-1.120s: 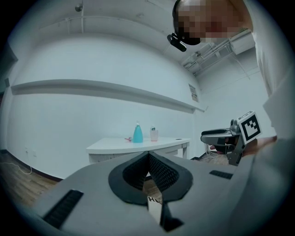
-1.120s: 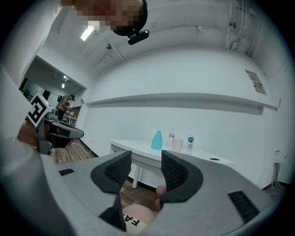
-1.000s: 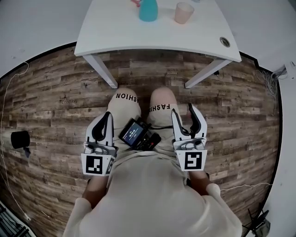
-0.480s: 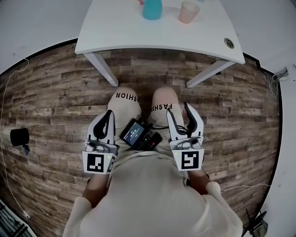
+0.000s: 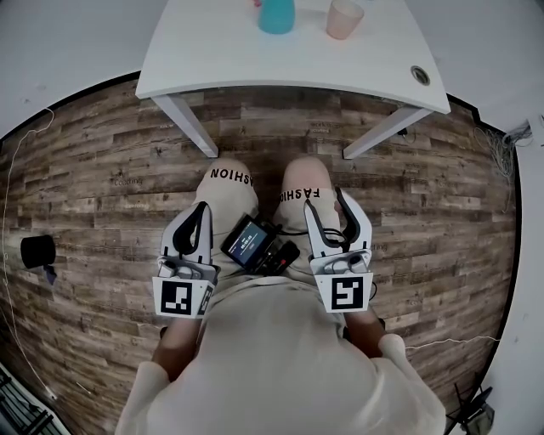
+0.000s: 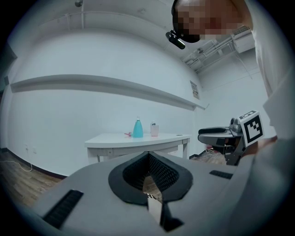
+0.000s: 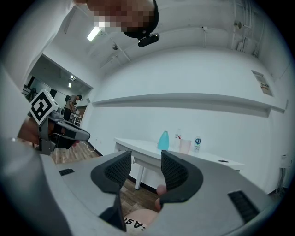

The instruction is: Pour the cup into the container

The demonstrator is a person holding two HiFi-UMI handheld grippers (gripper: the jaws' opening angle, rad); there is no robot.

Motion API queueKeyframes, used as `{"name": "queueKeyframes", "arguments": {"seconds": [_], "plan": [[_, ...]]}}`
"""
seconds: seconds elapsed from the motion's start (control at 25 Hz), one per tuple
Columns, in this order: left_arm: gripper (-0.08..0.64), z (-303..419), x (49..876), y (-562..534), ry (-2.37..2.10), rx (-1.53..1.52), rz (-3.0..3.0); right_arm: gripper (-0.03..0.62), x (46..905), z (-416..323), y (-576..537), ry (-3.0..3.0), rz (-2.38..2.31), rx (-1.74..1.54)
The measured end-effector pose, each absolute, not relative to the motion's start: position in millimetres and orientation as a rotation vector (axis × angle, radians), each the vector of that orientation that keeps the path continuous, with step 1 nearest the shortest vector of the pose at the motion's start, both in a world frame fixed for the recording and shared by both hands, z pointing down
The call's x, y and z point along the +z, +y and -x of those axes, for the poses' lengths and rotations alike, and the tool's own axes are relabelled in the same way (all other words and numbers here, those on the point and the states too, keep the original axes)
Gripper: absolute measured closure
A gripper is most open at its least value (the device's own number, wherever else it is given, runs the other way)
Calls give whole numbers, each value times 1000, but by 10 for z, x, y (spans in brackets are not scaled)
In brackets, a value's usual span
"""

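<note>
A teal container [image 5: 277, 15] and a pink cup [image 5: 344, 19] stand at the far side of a white table [image 5: 255, 64], well ahead of both grippers. They look small and distant in the left gripper view, container [image 6: 138, 128] and cup [image 6: 154, 130], and in the right gripper view, container [image 7: 163, 141] and cup [image 7: 185, 146]. My left gripper [image 5: 201, 206] rests over the person's left thigh, its jaw tips meeting [image 6: 148, 156] with nothing held. My right gripper [image 5: 324, 200] hovers over the right thigh with a clear empty gap between its jaws [image 7: 146, 159].
A small black device with a lit screen [image 5: 247, 243] hangs at the person's lap between the grippers. A small bottle [image 7: 197, 144] stands beside the cup. Slanted table legs [image 5: 189, 127] rise from the wood floor. A black object [image 5: 37, 253] and thin cables lie at the left.
The right gripper has drifted a little left and forward over the thigh. The left gripper has barely moved. The table sits slightly higher in the head view.
</note>
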State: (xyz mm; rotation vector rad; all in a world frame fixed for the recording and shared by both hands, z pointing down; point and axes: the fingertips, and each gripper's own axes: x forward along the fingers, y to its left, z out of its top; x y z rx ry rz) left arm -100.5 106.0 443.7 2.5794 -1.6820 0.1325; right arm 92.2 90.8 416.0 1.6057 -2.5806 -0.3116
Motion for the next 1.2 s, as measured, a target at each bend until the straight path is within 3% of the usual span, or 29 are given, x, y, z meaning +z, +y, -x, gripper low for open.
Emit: {"name": "queueKeyframes", "arguments": {"seconds": [1.2], "plan": [[551,898,4451,1225,-1661,145,-2589,385,4158,-952,1075,-2582,-1601,-325]]}}
